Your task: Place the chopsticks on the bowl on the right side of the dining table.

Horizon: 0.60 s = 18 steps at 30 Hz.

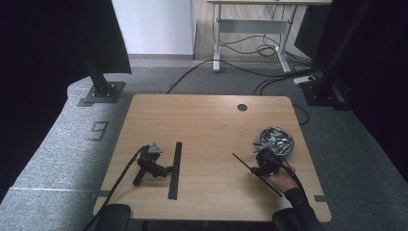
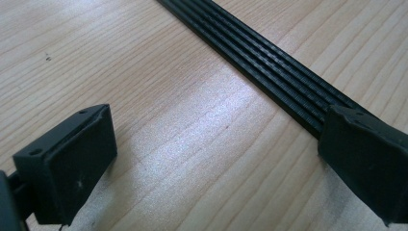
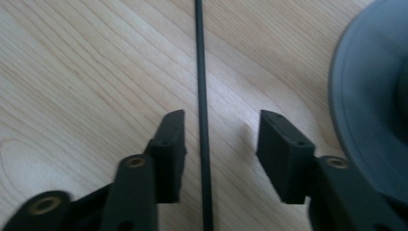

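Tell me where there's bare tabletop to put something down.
The widest free patch lies between the ribbed black strip and the thin black rod, running back to the round hole. The far left corner of the table is bare too. It's crowded at the right edge, around the metal bowl and right gripper.

On the desk (image 1: pixel 207 120) lie 2 grippers, the left (image 1: pixel 169 169) and the right (image 1: pixel 255 169). There is 1 ribbed strip (image 1: pixel 175 170), 1 thin rod (image 1: pixel 256 174) and 1 bowl (image 1: pixel 275 140). 1 hand (image 1: pixel 283 182) shows. The desk has 1 round hole (image 1: pixel 242 107).
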Each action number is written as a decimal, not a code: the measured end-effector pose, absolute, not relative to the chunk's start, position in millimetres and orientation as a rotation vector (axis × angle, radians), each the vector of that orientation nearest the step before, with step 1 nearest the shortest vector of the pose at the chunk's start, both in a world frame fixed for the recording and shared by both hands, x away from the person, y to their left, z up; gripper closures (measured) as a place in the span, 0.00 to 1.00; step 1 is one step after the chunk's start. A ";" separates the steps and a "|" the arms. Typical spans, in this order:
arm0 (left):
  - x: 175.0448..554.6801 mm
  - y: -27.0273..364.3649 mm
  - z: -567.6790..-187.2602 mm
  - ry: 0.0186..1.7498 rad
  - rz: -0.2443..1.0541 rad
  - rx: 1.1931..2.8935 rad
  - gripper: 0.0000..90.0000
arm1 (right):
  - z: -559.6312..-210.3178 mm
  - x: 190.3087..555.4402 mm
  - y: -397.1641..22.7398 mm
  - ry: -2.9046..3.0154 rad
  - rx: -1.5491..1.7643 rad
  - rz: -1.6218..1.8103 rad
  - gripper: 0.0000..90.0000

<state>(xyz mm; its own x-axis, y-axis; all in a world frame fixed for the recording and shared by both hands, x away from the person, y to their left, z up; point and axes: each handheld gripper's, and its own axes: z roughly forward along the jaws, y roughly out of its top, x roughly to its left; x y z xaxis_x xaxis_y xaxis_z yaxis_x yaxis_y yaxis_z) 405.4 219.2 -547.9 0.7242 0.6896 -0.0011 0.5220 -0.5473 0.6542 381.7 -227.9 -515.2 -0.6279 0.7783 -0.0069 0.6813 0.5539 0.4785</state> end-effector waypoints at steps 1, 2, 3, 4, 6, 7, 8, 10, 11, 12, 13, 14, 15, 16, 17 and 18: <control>405.4 219.2 -547.9 0.913 0.339 2.282 0.00 | -513.8 382.0 -227.7 2.575 1.223 0.625 0.51; 405.4 219.2 -547.9 0.913 0.339 2.282 0.00 | -512.5 382.4 -227.4 2.582 1.224 0.602 0.49; 405.4 219.2 -547.9 0.913 0.339 2.282 0.00 | -511.5 382.8 -227.2 2.591 1.227 0.583 0.46; 405.4 219.2 -547.9 0.913 0.339 2.282 0.00 | -510.7 383.4 -226.9 2.599 1.229 0.564 0.45; 405.4 219.2 -547.8 0.914 0.338 2.283 0.00 | -509.3 384.1 -225.9 2.621 1.213 0.516 0.45; 405.4 219.2 -547.8 0.913 0.338 2.283 0.00 | -508.5 384.3 -225.2 2.635 1.202 0.490 0.45; 405.4 219.2 -547.8 0.914 0.338 2.283 0.00 | -508.1 384.4 -224.8 2.642 1.196 0.477 0.46; 405.4 219.2 -547.8 0.914 0.338 2.283 0.00 | -506.6 384.1 -223.1 2.681 1.164 0.435 0.52; 405.4 219.2 -547.8 0.914 0.338 2.283 0.00 | -506.2 384.1 -222.6 2.692 1.154 0.420 0.53; 405.4 219.2 -547.8 0.914 0.338 2.283 0.00 | -506.0 384.2 -221.9 2.702 1.141 0.406 0.55; 405.4 219.2 -547.9 0.914 0.338 2.283 0.00 | -505.9 384.5 -221.4 2.719 1.134 0.394 0.57; 405.4 219.2 -547.9 0.914 0.338 2.283 0.00 | -505.7 385.1 -221.0 2.734 1.128 0.381 0.59; 405.4 219.2 -547.9 0.914 0.338 2.283 0.00 | -505.6 385.9 -220.8 2.747 1.125 0.365 0.62; 405.4 219.2 -547.8 0.914 0.338 2.283 0.00 | -505.6 386.7 -220.6 2.758 1.127 0.352 0.64; 405.4 219.2 -547.8 0.914 0.338 2.283 0.00 | -505.7 387.8 -220.6 2.772 1.130 0.343 0.68; 405.4 219.2 -547.9 0.914 0.338 2.282 0.00 | -506.0 388.7 -220.4 2.785 1.130 0.335 0.69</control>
<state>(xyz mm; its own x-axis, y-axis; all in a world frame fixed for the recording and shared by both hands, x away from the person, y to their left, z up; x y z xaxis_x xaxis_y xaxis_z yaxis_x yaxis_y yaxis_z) 405.4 219.2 -547.9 0.7241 0.6897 -0.0014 0.5227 -0.5474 0.6536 388.7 -220.4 -506.0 -0.7149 0.6988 -0.0261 0.6727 0.6974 0.2472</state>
